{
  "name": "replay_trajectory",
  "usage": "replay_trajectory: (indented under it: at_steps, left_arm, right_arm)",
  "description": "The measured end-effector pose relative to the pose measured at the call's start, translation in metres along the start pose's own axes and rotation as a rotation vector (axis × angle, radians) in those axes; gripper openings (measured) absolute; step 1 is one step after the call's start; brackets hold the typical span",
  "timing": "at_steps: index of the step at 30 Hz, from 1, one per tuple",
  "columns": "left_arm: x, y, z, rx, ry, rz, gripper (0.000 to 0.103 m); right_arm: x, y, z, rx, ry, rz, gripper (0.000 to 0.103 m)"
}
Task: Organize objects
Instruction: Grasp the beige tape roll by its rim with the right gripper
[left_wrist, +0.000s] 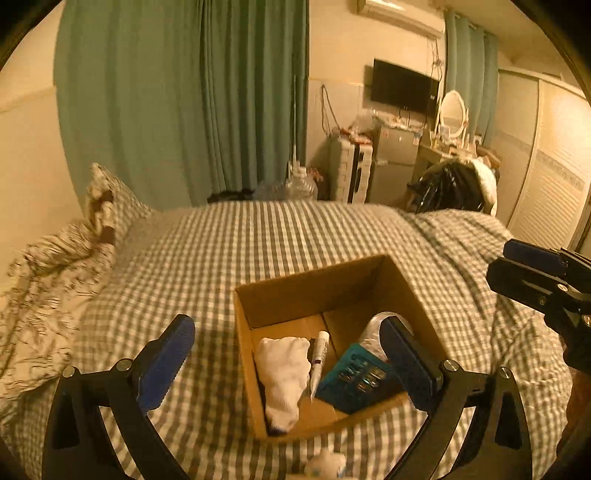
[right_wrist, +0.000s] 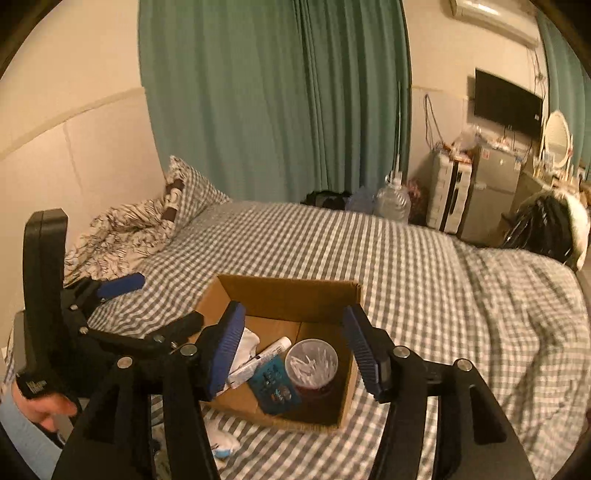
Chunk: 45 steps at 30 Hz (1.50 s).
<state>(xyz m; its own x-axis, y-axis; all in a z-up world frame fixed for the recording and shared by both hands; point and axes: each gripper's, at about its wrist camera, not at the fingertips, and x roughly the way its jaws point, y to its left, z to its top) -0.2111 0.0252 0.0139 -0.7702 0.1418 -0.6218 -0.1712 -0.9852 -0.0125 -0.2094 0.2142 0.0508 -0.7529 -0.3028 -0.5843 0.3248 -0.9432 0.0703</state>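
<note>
An open cardboard box (left_wrist: 306, 288) (right_wrist: 291, 291) sits on the checked bed. Inside lie a white sock (left_wrist: 284, 373) (right_wrist: 245, 345), a white tube (left_wrist: 318, 356) (right_wrist: 264, 356), a teal card of small items (left_wrist: 354, 376) (right_wrist: 273, 384) and a clear round tub of cotton swabs (right_wrist: 312, 362) (left_wrist: 373, 330). My left gripper (left_wrist: 286, 354) is open and empty, just above the box's near left side. My right gripper (right_wrist: 295, 350) is open and empty above the box; it also shows in the left wrist view (left_wrist: 532, 266). A small white item (left_wrist: 327, 463) (right_wrist: 221, 441) lies on the bed in front of the box.
The bed (left_wrist: 258, 236) has a checked cover, a pillow (right_wrist: 192, 188) and a patterned quilt (left_wrist: 48, 280) at the left. Green curtains (left_wrist: 184, 92), a water jug (right_wrist: 393, 201), a suitcase, a small fridge (left_wrist: 393, 162), a TV and a dressing table stand behind.
</note>
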Motion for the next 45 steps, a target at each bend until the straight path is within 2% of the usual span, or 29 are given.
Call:
replay_trajectory:
  at_steps: [3, 12, 18, 22, 28, 34, 37, 40, 42, 45]
  left_arm:
    - [-0.035, -0.001, -0.003, 0.008, -0.027, -0.001, 0.103]
    - [-0.115, -0.013, -0.032, 0.036, -0.086, -0.009, 0.103]
    - [-0.141, -0.013, -0.062, 0.033, -0.089, -0.012, 0.103]
    - [-0.144, -0.005, -0.087, 0.000, -0.083, 0.017, 0.103]
    - [-0.126, 0.003, -0.133, -0.036, -0.046, 0.100, 0.103]
    - [-0.079, 0.000, -0.176, 0.004, 0.075, 0.154, 0.103]
    - [-0.058, 0.001, -0.190, -0.002, 0.126, 0.147, 0.103]
    - [-0.042, 0.003, -0.199, -0.004, 0.165, 0.159, 0.103]
    - [-0.034, 0.006, -0.203, 0.009, 0.180, 0.188, 0.103]
    - [-0.027, 0.012, -0.205, -0.009, 0.195, 0.194, 0.103]
  right_arm:
    - [-0.037, 0.010, -0.001, -0.018, -0.033, -0.012, 0.064]
    - [-0.125, 0.037, -0.022, -0.085, -0.106, -0.073, 0.068]
    - [-0.154, 0.057, -0.046, -0.135, -0.139, -0.067, 0.072]
    - [-0.160, 0.068, -0.070, -0.150, -0.127, -0.049, 0.073]
    - [-0.139, 0.071, -0.110, -0.142, -0.069, -0.032, 0.074]
    - [-0.084, 0.070, -0.154, -0.126, 0.038, -0.016, 0.074]
    - [-0.054, 0.071, -0.177, -0.136, 0.099, -0.030, 0.074]
    - [-0.027, 0.069, -0.194, -0.116, 0.163, -0.007, 0.074]
    - [-0.015, 0.067, -0.200, -0.109, 0.190, 0.002, 0.074]
    - [0.003, 0.068, -0.204, -0.105, 0.222, 0.017, 0.074]
